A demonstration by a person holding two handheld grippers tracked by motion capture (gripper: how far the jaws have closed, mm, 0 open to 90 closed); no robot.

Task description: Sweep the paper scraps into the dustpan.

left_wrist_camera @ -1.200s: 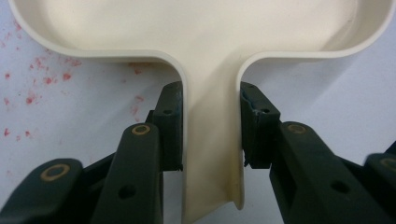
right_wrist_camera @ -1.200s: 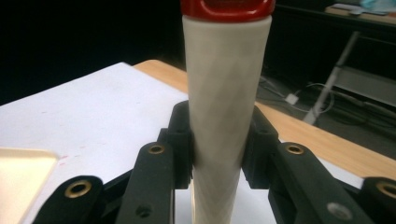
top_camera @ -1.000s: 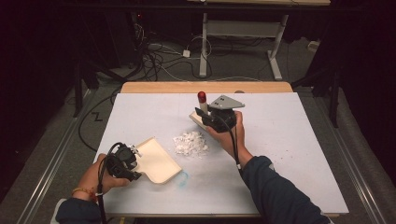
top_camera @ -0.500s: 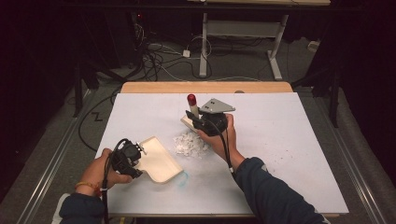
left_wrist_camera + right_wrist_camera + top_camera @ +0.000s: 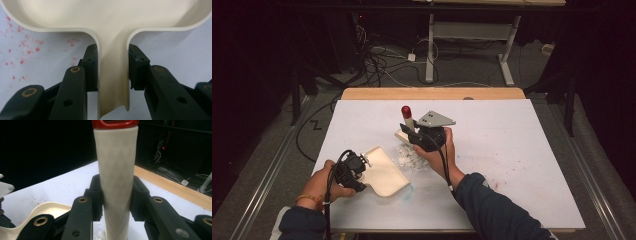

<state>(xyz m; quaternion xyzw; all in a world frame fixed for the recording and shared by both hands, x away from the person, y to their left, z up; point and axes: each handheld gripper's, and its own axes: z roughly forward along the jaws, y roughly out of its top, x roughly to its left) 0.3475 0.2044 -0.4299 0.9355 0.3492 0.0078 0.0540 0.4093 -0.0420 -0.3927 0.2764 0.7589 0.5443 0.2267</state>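
Dustpan and brush held over paper scraps

Table (image 5: 522, 165) first: we see its white top spread wide beneath everything, flecked with small red specks, with a wooden strip along its far edge. On it, toward the near left, lies the cream dustpan (image 5: 384, 172), its open mouth turned toward the middle of the table. We see the left hand-held gripper (image 5: 362, 167) pinching the dustpan's narrow handle (image 5: 113, 82), one black pad pressed on each side of it. Near the centre, the right hand-held gripper (image 5: 414, 131) is clamped on the white handle of a brush (image 5: 117, 177), which stands close to upright and ends in a red cap (image 5: 406, 110). The brush's pale head meets the table just beyond a little heap of white paper scraps (image 5: 409, 157). We find that heap between the brush and the dustpan's mouth, close to both.
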